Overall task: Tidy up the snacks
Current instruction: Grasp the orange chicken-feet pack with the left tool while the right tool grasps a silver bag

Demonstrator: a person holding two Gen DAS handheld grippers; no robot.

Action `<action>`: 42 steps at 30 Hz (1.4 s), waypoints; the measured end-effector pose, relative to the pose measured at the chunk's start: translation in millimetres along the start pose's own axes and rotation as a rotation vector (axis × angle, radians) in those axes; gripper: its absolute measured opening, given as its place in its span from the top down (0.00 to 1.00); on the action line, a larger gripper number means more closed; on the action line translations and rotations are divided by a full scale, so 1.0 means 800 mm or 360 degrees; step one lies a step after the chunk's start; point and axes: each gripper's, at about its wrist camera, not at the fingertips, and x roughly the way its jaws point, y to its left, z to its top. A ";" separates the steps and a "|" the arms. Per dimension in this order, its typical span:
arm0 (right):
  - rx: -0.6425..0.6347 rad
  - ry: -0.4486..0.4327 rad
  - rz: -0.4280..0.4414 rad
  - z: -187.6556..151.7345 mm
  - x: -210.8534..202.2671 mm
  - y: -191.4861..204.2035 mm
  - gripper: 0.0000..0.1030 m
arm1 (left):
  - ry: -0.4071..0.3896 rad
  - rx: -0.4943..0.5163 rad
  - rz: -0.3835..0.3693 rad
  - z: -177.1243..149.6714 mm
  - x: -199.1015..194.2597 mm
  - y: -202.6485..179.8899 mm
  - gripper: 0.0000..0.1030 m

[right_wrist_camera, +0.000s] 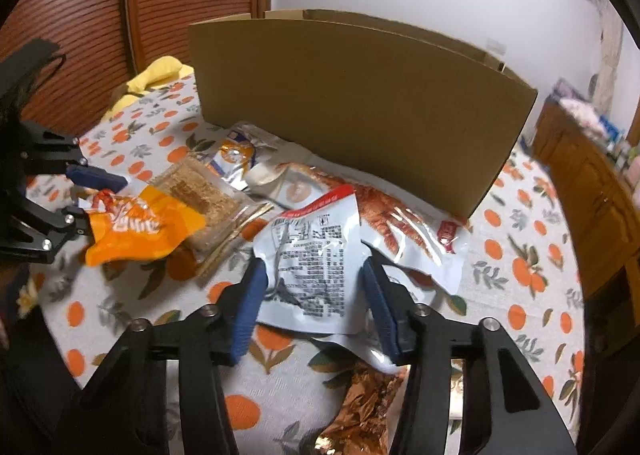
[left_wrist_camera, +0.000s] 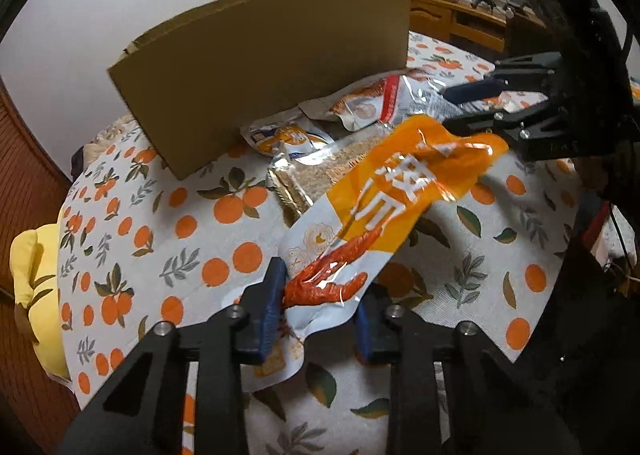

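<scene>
Left tool (left_wrist_camera: 322, 303) grips the orange snack packet (left_wrist_camera: 396, 207) at lower centre of its frame, lifted off the orange-print table (left_wrist_camera: 168, 239). Right tool (right_wrist_camera: 316, 295) stands part open astride a white packet (right_wrist_camera: 316, 255), contact unclear. Other packets lie before the cardboard box (right_wrist_camera: 360, 103).

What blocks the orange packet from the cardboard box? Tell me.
The near wall of the cardboard box stands upright between them, so the orange packet in the left hand-held gripper would likely need lifting over it. A clear cracker packet lies below.
</scene>
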 end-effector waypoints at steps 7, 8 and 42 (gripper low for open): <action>-0.0015 0.0029 0.0058 0.003 -0.003 0.001 0.59 | -0.0063 -0.0106 -0.0035 -0.005 -0.017 0.009 0.78; -0.0011 0.0025 0.0062 0.004 -0.005 0.001 0.59 | -0.0075 -0.0119 -0.0035 -0.007 -0.019 0.010 0.79; 0.0075 -0.0156 0.0112 0.001 -0.042 0.001 0.59 | -0.0381 -0.0301 -0.0028 0.008 -0.081 0.024 0.83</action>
